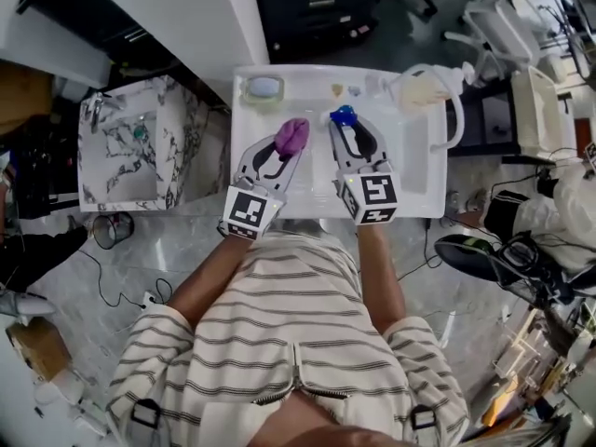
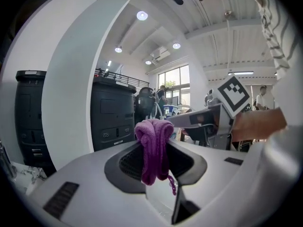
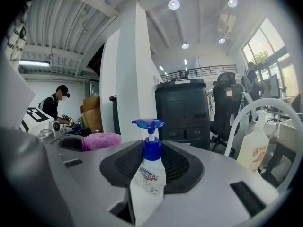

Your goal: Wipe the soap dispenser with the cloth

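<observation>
A purple cloth [image 1: 291, 136] hangs bunched between the jaws of my left gripper [image 1: 282, 153], which is shut on it; the same cloth [image 2: 154, 148] fills the middle of the left gripper view, draped over the jaw tips. My right gripper [image 1: 352, 141] is shut on a white soap dispenser [image 3: 148, 181] with a blue pump head [image 1: 343, 116], held upright above the white table [image 1: 414, 170]. The two grippers sit side by side, the cloth [image 3: 100, 141] just left of the dispenser and apart from it.
On the table's far edge stand a soap dish [image 1: 263, 88] and a large white jug [image 1: 424, 89] with a hose looping to the right. A marble-patterned sink unit [image 1: 140, 147] stands at the left. Chairs and cables crowd the right side.
</observation>
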Tool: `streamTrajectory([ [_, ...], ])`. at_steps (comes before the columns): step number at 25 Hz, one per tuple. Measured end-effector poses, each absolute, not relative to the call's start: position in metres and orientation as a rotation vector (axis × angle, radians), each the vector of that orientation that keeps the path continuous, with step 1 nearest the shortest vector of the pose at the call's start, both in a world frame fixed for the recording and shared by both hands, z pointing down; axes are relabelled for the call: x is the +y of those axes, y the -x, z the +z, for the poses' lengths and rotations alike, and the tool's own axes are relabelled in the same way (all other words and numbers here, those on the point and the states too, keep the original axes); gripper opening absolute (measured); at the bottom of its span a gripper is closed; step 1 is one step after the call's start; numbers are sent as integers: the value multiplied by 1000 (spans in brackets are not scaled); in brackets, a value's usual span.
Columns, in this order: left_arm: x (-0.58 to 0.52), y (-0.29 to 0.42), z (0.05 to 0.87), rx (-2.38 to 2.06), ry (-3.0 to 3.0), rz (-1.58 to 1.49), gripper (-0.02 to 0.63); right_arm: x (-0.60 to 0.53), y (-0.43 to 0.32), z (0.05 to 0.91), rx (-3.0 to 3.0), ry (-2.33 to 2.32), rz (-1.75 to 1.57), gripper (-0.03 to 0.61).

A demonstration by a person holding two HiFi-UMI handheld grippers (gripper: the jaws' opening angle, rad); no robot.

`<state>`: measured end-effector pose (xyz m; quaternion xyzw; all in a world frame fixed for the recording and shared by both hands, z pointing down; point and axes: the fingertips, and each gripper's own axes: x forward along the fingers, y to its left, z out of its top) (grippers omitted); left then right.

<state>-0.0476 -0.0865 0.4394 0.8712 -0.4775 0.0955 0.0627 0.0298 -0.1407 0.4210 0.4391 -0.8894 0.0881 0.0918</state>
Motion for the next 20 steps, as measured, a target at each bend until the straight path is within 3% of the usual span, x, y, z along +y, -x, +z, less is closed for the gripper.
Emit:
streamTrajectory([
  [20,-73,17,424,-1266,-2774,260,118,-123,-30,383,-2646,-1327,257,134],
])
